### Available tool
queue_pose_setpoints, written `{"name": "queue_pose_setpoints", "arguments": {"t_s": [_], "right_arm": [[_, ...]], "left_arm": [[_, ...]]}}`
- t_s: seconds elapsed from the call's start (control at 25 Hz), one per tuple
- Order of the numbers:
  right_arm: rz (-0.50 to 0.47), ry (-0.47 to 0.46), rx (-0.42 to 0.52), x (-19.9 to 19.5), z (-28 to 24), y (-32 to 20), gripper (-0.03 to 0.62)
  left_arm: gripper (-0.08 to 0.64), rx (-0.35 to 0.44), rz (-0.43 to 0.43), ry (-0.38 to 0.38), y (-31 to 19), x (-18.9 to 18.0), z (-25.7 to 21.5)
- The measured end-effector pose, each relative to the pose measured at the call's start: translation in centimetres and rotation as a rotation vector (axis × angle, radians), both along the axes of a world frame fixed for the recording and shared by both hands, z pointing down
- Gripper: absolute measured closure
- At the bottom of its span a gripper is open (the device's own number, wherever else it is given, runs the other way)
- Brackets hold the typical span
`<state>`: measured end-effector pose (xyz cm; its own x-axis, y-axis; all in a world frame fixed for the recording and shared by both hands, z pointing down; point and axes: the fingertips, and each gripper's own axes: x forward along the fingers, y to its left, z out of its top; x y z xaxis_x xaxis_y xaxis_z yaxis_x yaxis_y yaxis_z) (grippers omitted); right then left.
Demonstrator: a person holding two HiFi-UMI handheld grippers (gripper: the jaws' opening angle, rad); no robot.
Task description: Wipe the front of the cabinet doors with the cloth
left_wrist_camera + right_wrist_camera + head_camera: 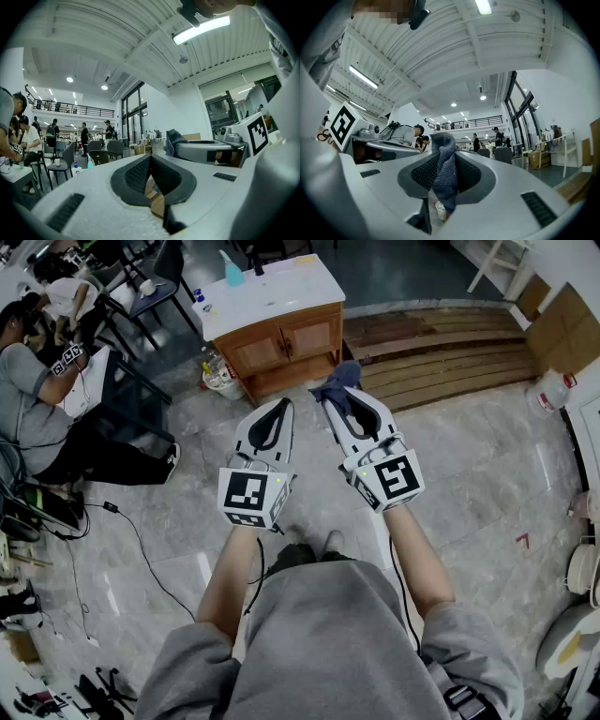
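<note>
1. Far left, head view: a seated person [26, 395] is at a desk, well apart from the work area.

2. Upper centre-left: the cabinet [246, 298] stands on the grey tiled floor [469, 474]. It has a white top and a wooden body. A teal spray bottle [232, 270] stands upright on the top, near the rear edge. A white bucket [221, 382] sits on the floor just beside the left side of the cabinet. The two cabinet doors [286, 341] face the operator and both are closed.

3. Centre-left: the left gripper [283, 406] is held at waist level and points toward the cabinet. In the left gripper view its jaws are fully together at the tips, with nothing between them. Its marker cube [251, 498] faces the head camera.

4. Centre-right: the right gripper [330, 396] is held just beside the left one, roughly parallel and not touching it. In the right gripper view its jaws are clamped on the cloth [339, 378]. The cloth is a dark blue-grey knit fabric. It fills the gap between the pads, bunches past the tips and hangs below them.

5. Cloth position: in the head view the cloth shows just below the cabinet base, to the right of the doors. It is not in contact with either door.

6. Right: wooden boards [450, 352] lie flat on the floor beside the cabinet.
</note>
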<state>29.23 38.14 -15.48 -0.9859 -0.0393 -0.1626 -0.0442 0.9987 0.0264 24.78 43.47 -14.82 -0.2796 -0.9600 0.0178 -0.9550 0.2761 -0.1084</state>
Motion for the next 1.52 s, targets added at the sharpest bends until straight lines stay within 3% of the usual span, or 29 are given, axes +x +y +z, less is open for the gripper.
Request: {"name": "queue_pose_setpoints", "arguments": {"t_s": [0.52,1.52], "right_arm": [[-0.022,0.017,-0.031,-3.8,2.1,-0.8,0.505],[0.118,0.156,-0.063,-23.2,7.8,-7.1,0.505]], "left_arm": [[0.552,-0.034,0.002,0.046,-1.2,-3.2,3.0],[0.552,-0.061,0.126,0.144,-8.2,-23.8,7.5]]}}
